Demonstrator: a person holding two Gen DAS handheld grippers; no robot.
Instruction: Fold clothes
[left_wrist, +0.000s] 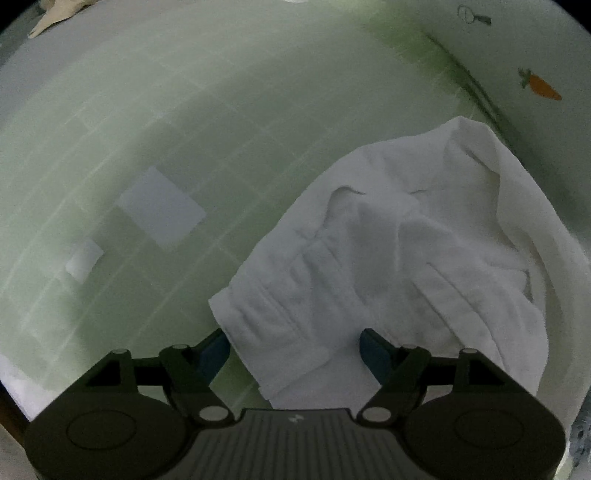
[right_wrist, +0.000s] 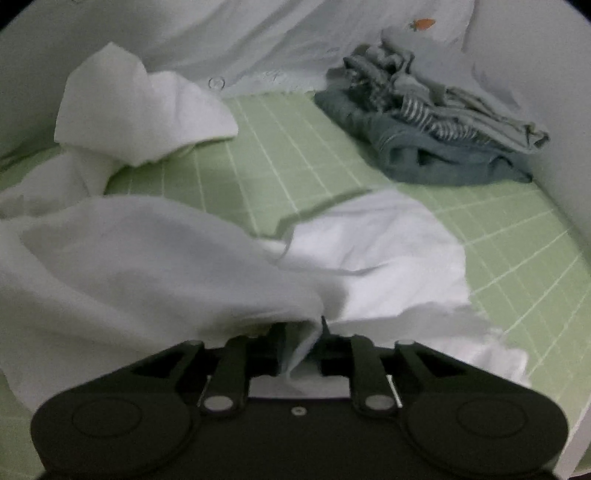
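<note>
It looks like a home laundry corner: a green grid mat (right_wrist: 295, 155), carrot-print sheet (right_wrist: 421, 24), and crumpled clothes (right_wrist: 436, 136)

Right wrist view: the right gripper (right_wrist: 297, 343) has its fingertips buried under a fold of the white garment (right_wrist: 147, 258), so the pads can't be seen and the cloth's pinched edge vanishes between them. The garment's left side runs off the frame. The grey pile of clothes (right_wrist: 436, 136) is soft and blurred, its separate pieces impossible to count. Left wrist view: the green mat (left_wrist: 184, 129) is smeared, its grid lines faint, and a beige cloth (left_wrist: 55, 14) is cut off at the top corner.
</note>
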